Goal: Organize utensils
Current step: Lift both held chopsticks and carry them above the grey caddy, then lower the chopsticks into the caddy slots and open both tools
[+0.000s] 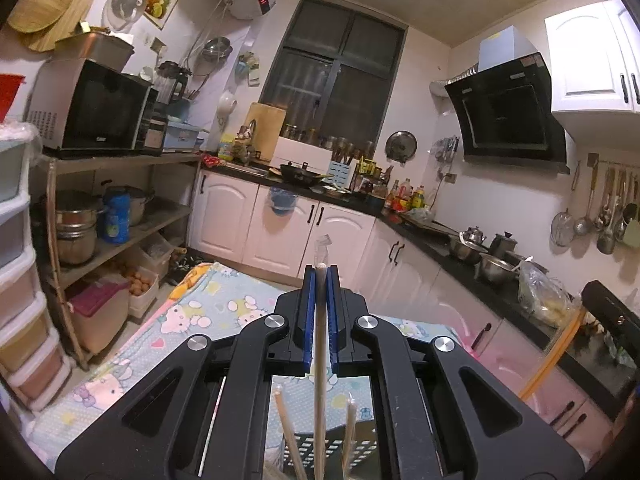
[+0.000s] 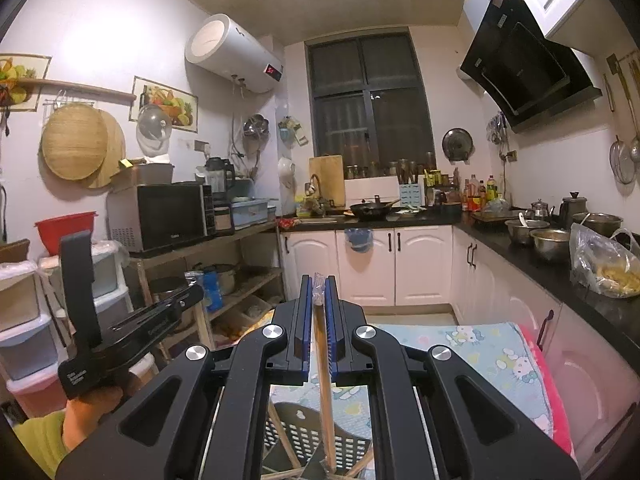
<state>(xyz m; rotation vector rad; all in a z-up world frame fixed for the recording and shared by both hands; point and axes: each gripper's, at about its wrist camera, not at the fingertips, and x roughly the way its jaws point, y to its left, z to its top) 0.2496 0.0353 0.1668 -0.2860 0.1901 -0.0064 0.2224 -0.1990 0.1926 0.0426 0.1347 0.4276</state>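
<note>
In the left wrist view my left gripper [image 1: 320, 274] is shut on a pale wooden chopstick [image 1: 319, 360] that runs lengthwise between the blue pads [image 1: 308, 312], with a bit of clear wrap at its far tip. Under it stands a dark perforated utensil basket [image 1: 296, 452] with two more chopsticks [image 1: 289, 432] leaning in it. In the right wrist view my right gripper [image 2: 319, 282] is shut on plastic-wrapped chopsticks [image 2: 325, 392] that slant down into the same basket [image 2: 304, 436]. The left gripper's black body [image 2: 120, 332] shows at the left, held by a hand [image 2: 94, 402].
The basket stands on a table covered with a cartoon-cat cloth [image 1: 208, 312]. A black counter [image 2: 532, 256] with steel bowls and a bagged item runs along the right. Wooden shelves [image 1: 120, 236] with pots and a microwave [image 1: 92, 108] stand left, beside plastic drawers [image 1: 16, 264].
</note>
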